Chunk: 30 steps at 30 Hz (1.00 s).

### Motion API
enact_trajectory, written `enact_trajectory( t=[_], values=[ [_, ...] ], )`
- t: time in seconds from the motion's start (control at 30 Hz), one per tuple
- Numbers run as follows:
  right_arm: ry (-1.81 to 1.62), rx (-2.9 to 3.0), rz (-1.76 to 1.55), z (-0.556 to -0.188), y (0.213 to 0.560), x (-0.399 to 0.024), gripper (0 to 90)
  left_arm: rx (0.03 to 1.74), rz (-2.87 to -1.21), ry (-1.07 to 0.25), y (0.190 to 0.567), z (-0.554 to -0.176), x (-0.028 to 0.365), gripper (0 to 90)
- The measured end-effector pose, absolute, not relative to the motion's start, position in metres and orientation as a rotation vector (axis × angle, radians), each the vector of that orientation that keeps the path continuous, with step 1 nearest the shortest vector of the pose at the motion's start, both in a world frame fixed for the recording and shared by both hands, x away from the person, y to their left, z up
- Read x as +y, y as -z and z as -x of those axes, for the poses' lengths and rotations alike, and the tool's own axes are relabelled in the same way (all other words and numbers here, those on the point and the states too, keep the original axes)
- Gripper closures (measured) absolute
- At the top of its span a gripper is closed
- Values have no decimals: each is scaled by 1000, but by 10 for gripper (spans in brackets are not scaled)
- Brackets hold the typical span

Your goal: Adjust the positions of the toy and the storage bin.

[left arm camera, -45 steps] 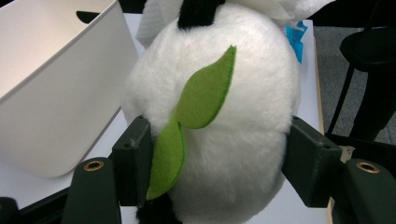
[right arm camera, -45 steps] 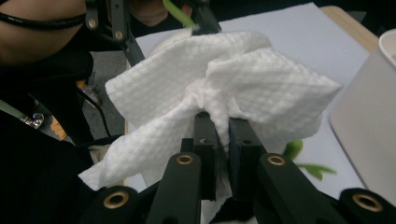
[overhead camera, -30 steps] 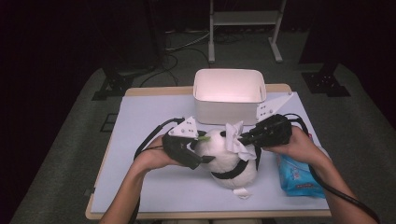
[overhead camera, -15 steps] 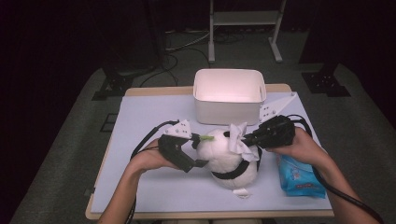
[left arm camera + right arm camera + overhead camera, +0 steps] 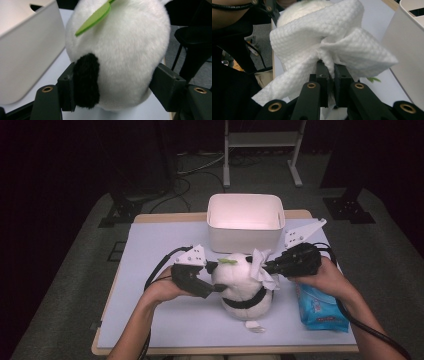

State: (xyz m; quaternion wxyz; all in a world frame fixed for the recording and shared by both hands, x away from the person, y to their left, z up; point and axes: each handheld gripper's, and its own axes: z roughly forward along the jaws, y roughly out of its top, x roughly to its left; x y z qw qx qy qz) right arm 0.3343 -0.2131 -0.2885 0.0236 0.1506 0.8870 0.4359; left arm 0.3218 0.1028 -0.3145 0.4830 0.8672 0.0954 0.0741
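**Plush panda held and wiped at mid-table**

Item 1. Plush panda (image 5: 243, 282): white body with black ear and a black band round its lower part, sitting on the pale table cover (image 5: 150, 245) just in front of the white bin (image 5: 245, 222). A green felt leaf (image 5: 226, 262) lies on top of its head; in the left gripper view the same leaf (image 5: 93, 18) slants across the upper fur. A small white tag or foot sticks out at its near side (which of the two is not clear).

Item 2. Left gripper (image 5: 216, 288): held in the person's left hand (image 5: 162, 290), reaching in from the left. Its jaws are spread wide and pressed against both sides of the panda (image 5: 117, 55), one jaw against the black ear (image 5: 86, 81), the other against white fur. A black cable loops away behind it.

Item 3. Right gripper (image 5: 267, 266): held in the right hand (image 5: 327, 277), coming in from the right. In the right gripper view its jaws are closed tight on a bunched white wipe (image 5: 324, 47), only a thin sliver showing between them. The wipe (image 5: 262, 265) touches the panda's upper right side.

Item 4. White bin, rectangular, open-topped, at the far middle of the table; its wall (image 5: 409, 57) stands close by in the right gripper view.

Item 5. Blue wipe packet (image 5: 320, 307): lying flat near the table's right edge, partly under the right forearm.
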Motion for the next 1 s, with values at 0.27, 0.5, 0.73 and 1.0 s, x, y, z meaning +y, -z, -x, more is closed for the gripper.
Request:
enact_trajectory(
  t=[0.27,0.5,0.73,1.0],
  values=[
    [-1353,2766,-477,-336,295,-210,832,226,-2129,-196,308,-320,105,306],
    [-1344,2758,-390,-334,272,-195,831,195,-2143,-209,307,-315,98,298],
    [-1340,2753,-333,-334,260,-179,830,185,-2144,-203,307,-314,95,297],
    [-1289,2769,-313,-336,258,-170,830,182,-2139,-195,308,-316,93,274]
  ],
)
